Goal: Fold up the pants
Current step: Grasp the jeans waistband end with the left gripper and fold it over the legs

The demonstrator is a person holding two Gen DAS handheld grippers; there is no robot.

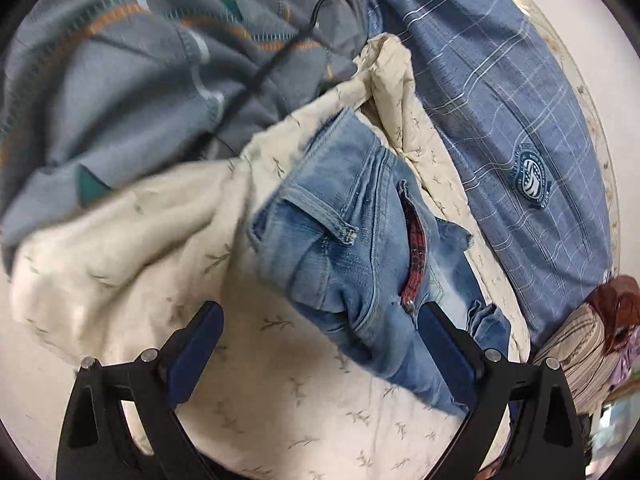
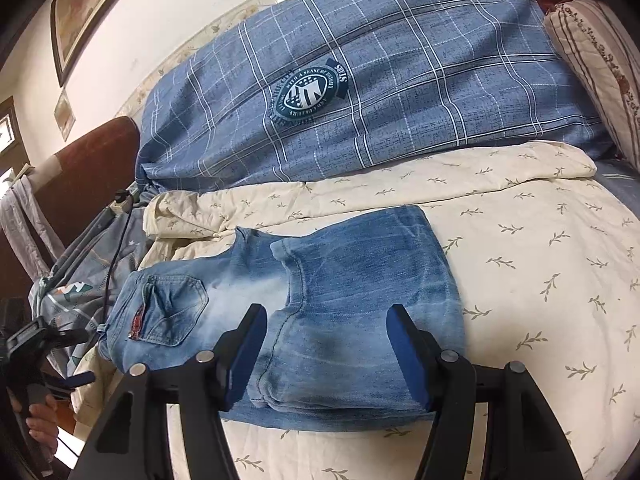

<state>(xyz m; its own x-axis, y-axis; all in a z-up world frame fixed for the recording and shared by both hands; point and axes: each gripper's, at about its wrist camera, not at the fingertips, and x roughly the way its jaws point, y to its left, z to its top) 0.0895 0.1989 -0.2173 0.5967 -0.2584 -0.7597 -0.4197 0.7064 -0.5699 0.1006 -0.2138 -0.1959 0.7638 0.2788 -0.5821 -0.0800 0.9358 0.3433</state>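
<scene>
Light blue jeans [image 2: 352, 280] lie folded on a cream bed sheet [image 2: 540, 260], legs doubled over toward the waist. The waist end with a back pocket and red lining shows at the left. My right gripper [image 2: 326, 320] is open, its blue pads [image 2: 408, 360] just above the near edge of the folded legs. In the left wrist view the jeans' waist end [image 1: 360, 240] lies ahead of my left gripper [image 1: 320, 320], which is open and empty; its right pad [image 1: 444, 356] is beside the denim. The left gripper also shows in the right wrist view [image 2: 56, 356].
A blue plaid duvet [image 2: 380, 80] is heaped behind the jeans. A grey patterned quilt [image 1: 120, 80] with a black cable [image 1: 288, 44] lies to the left. A striped pillow [image 2: 596, 64] is at the right, a brown headboard [image 2: 80, 184] at the left.
</scene>
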